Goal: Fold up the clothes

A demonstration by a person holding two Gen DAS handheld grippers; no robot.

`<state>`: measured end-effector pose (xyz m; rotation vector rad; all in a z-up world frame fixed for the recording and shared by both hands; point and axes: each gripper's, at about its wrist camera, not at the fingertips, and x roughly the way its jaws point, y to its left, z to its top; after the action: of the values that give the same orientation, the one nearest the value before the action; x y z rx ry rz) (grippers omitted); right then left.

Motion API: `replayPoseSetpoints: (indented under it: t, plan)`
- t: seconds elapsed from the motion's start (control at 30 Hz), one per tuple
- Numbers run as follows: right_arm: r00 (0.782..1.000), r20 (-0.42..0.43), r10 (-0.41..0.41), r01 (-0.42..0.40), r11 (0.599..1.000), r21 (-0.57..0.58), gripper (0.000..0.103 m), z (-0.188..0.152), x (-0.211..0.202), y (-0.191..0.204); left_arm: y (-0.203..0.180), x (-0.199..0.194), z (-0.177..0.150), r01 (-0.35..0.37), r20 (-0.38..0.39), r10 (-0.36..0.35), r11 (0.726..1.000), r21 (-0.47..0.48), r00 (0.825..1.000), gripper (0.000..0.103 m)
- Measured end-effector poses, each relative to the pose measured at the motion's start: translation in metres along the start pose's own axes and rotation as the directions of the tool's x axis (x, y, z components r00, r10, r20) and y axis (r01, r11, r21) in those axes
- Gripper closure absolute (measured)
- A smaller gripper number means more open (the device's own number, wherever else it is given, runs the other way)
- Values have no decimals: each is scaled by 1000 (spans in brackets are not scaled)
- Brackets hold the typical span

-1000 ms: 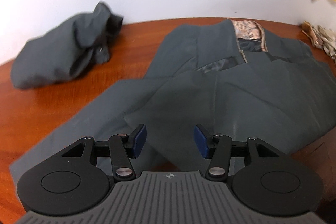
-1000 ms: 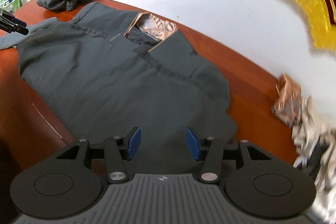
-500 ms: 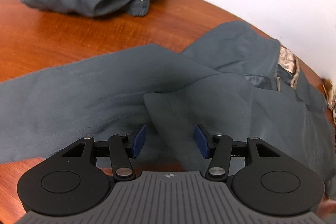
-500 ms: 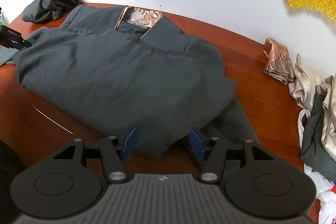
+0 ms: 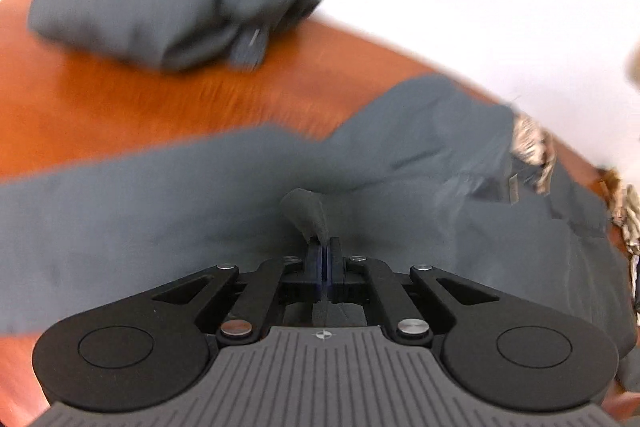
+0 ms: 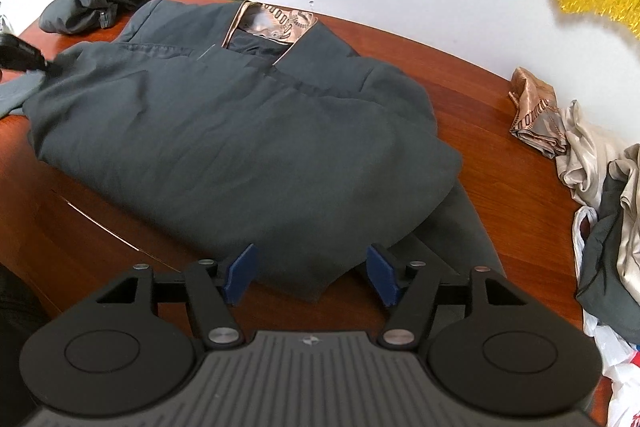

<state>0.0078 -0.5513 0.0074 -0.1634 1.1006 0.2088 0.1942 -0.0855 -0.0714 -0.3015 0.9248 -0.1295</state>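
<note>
Spread flat on the counter [image 6: 500, 131]: dark grey jacket [image 6: 224, 135], patterned collar lining toward the wall, one sleeve [image 5: 132, 195] stretched out from its body. Left gripper [image 5: 323, 255] fingers pinched shut on a fabric tuck near that sleeve's root; right gripper [image 6: 310, 273] fingers parted over the jacket's hem corner. Likely a sleeve fold in hand. Next: lifting and carrying cloth across the jacket's body without bunching.

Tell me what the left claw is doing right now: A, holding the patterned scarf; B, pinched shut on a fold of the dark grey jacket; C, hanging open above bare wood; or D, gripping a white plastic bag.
B: the left claw is closed, with a pinch of the dark grey jacket bunched up between its blue pads.
</note>
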Motion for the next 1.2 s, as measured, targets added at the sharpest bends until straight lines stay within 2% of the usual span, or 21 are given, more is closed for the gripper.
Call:
replayPoseSetpoints:
  t: [0.13, 0.2, 0.27, 0.4, 0.47, 0.5, 0.53, 0.6, 0.63, 0.97, 1.2]
  plan:
    - [1000, -10, 4, -4, 1000, -7, 34, 3, 4, 1, -18, -24, 21, 24, 125, -31, 998, 59, 992, 101]
    - [1000, -11, 5, -5, 1000, -9, 34, 4, 5, 1, -26, -26, 30, 16, 145, -29, 996, 87, 989, 101]
    - [1000, -13, 6, -6, 1000, -10, 34, 6, 8, 1, -30, -17, 38, -13, 135, -4, 993, 120, 991, 101]
    - [1000, -10, 6, -6, 1000, 1, 34, 8, 12, -2, -25, 14, 40, -89, 53, 82, 986, 139, 995, 100]
    - [1000, -9, 8, -8, 1000, 9, 34, 7, 14, -4, -23, 21, 38, -108, 26, 105, 983, 150, 994, 93]
    - [1000, -9, 9, -9, 1000, 14, 34, 7, 16, -5, -21, 23, 36, -112, 20, 110, 982, 151, 994, 80]
    - [1000, -8, 8, -8, 1000, 20, 34, 6, 17, -7, -21, 22, 35, -109, 20, 107, 982, 152, 994, 63]
    - [1000, -8, 8, -8, 999, 33, 33, 4, 20, -10, -20, 17, 33, -93, 33, 89, 983, 161, 996, 53]
    - [1000, -8, 8, -8, 999, 37, 33, 3, 21, -11, -20, 14, 31, -86, 35, 81, 982, 170, 996, 52]
    - [999, -40, 37, -34, 996, 78, 33, -25, 35, -17, -32, -22, -12, -34, -24, 43, 957, 289, 999, 50]
    - [997, -51, 51, -46, 995, 87, 33, -42, 43, -15, -40, -28, -57, -6, -90, 36, 949, 316, 995, 50]
